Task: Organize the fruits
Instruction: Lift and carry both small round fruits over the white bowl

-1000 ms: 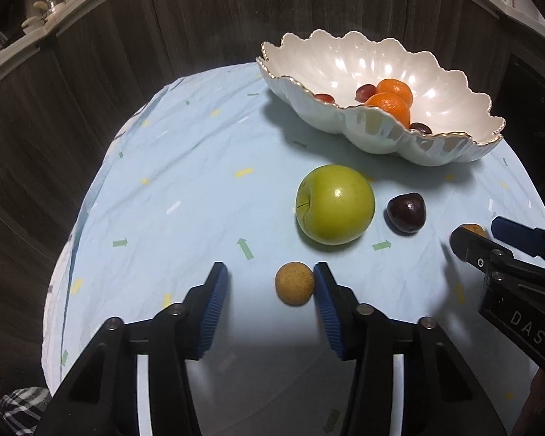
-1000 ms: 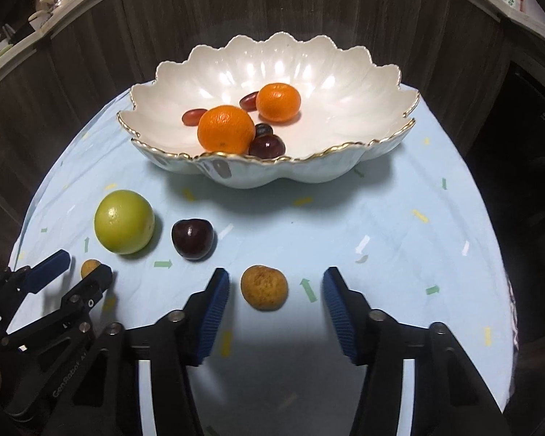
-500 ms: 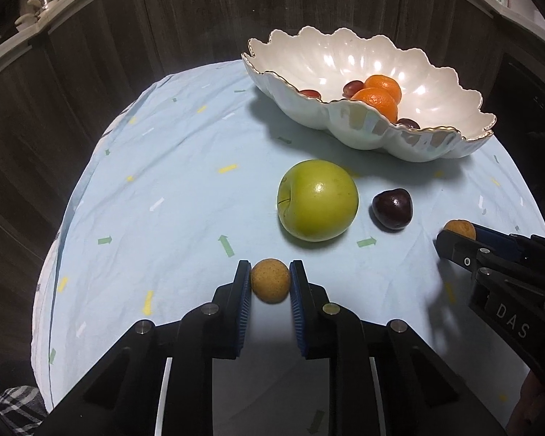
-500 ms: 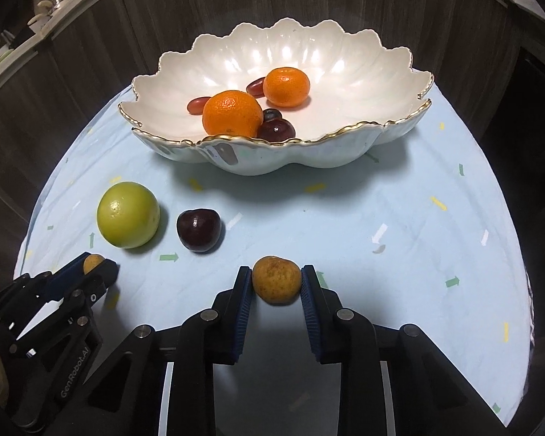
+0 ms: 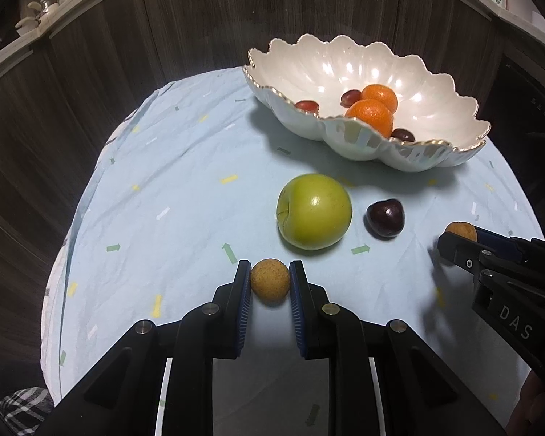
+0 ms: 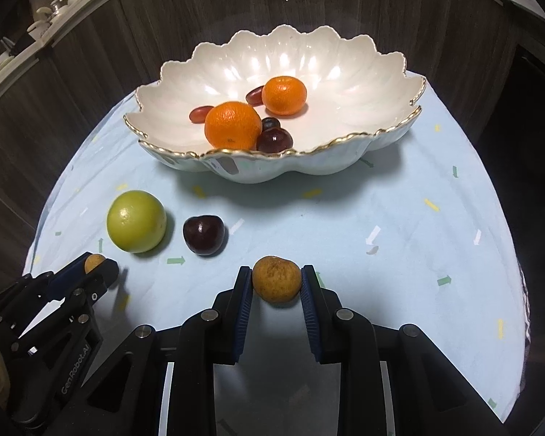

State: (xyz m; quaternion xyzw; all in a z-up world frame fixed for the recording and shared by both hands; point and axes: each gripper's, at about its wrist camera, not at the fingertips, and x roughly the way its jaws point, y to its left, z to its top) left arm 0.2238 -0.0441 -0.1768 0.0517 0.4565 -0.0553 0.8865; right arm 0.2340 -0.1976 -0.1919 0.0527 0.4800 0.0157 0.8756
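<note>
Pinching a small brown fruit in each hand is where you stand now: a second ago both pairs of jaws were spread around their fruit, and both have since closed. Your left gripper (image 5: 270, 283) has its blue pads pressed against the sides of the small tan ball (image 5: 270, 282), and your right gripper (image 6: 277, 285) is clamped the same way on the larger speckled brown fruit (image 6: 277, 279). Neither fruit looks lifted yet; both seem to sit low on the pale blue cloth (image 6: 399, 218).

That means the grasping step is done on both sides at once, and I judge the carry to the bowl comes next. The scalloped white bowl (image 6: 345, 72) sits at the far side of the cloth, already holding two oranges (image 6: 232, 125) and a few small dark red fruits. Still out on the cloth are the green apple (image 5: 314, 211) and the dark plum (image 5: 385, 218), lying near each other between your grippers and the bowl.

Both will be in your path, so lift clear before you move forward. The round fruits could slip from the flat pads if you tilt sharply.
</note>
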